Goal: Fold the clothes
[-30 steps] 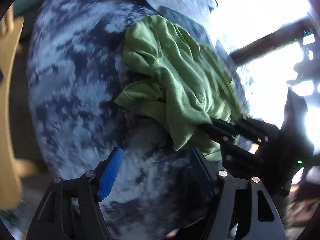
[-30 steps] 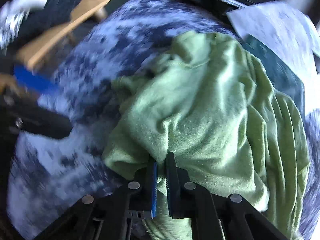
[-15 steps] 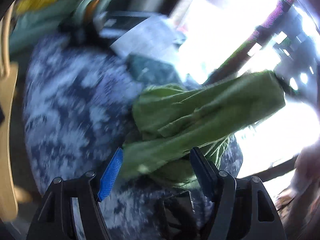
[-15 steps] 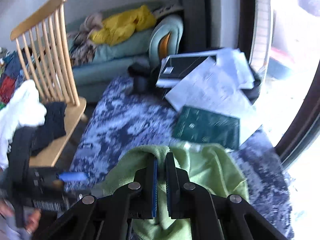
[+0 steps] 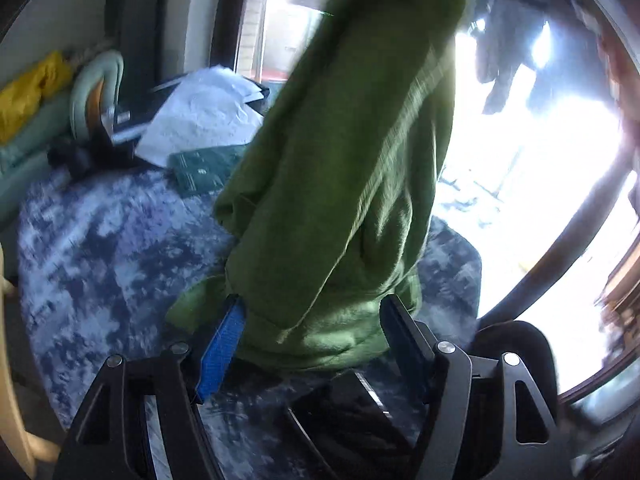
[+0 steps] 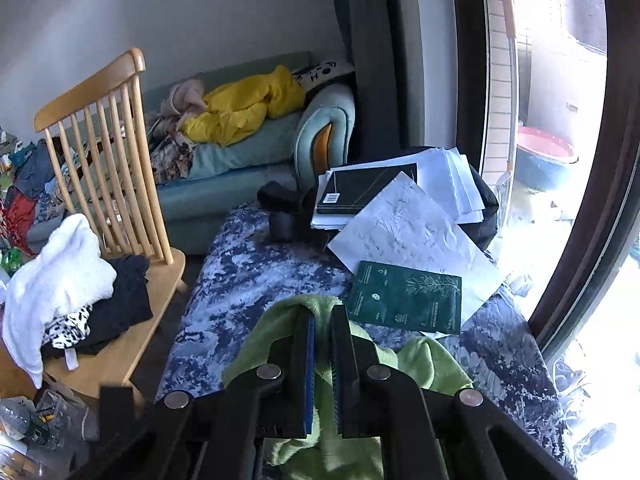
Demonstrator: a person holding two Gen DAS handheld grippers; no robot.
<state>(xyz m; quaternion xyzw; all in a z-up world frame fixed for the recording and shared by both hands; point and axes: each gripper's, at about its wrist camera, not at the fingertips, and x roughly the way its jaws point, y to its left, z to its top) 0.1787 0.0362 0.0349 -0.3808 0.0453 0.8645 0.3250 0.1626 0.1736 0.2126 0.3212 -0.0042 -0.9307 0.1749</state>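
The blue-and-white mottled rug (image 6: 256, 280) fills the middle, papers and a dark green booklet (image 6: 404, 298) on it at 2 o'clock. The green garment (image 5: 348, 168) hangs lifted above it. The right gripper (image 6: 322, 320) fingers are pinched tight on its top edge. The left gripper (image 5: 312, 320) fingers stand wide apart, the garment's lower hem between them, not squeezed.

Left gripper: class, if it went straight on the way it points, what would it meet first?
Probably the hanging green garment, whose lower end lies between the open left gripper fingers; depth is unclear.
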